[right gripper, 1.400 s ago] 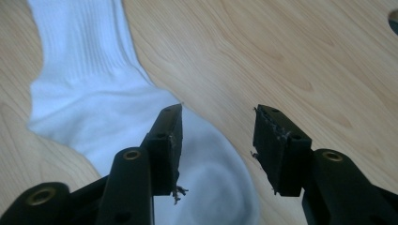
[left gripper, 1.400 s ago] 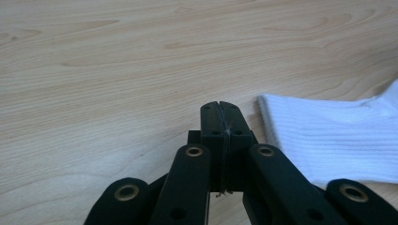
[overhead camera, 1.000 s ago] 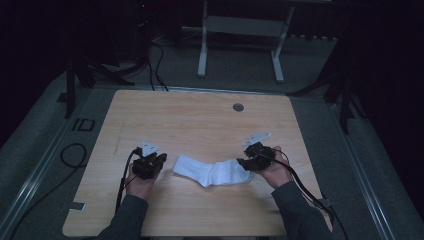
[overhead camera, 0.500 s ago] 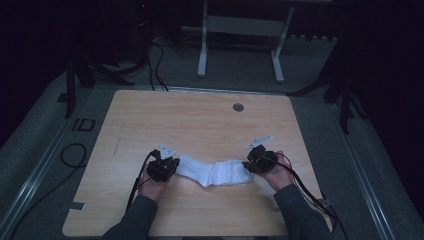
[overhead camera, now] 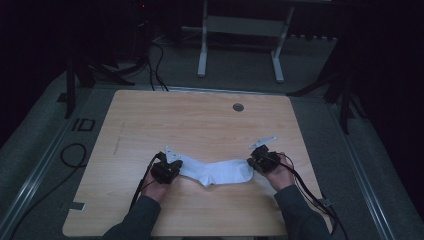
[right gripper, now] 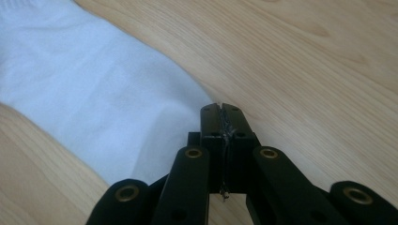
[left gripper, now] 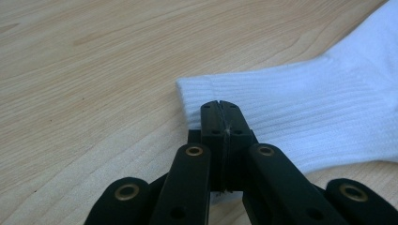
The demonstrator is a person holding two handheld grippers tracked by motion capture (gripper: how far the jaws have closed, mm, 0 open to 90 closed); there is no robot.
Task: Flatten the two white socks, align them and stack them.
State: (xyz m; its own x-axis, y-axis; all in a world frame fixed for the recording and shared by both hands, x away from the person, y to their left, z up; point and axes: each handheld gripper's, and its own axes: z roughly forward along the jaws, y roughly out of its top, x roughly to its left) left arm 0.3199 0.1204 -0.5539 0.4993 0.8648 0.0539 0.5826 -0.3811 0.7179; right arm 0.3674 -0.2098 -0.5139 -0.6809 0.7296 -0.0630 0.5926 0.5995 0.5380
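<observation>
Both grippers, left (overhead camera: 172, 165) and right (overhead camera: 257, 161), have jaws closed at opposite ends of the white sock (overhead camera: 215, 171).

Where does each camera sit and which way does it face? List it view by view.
High view: above the person's side, looking forward and down on the table; forearms, both hand-held grippers.
Left gripper view: rides the left hand-held gripper, jaws shut on the sock cuff.
Right gripper view: rides the right hand-held gripper, jaws shut at the sock's toe end.
Shared: the white sock.
</observation>
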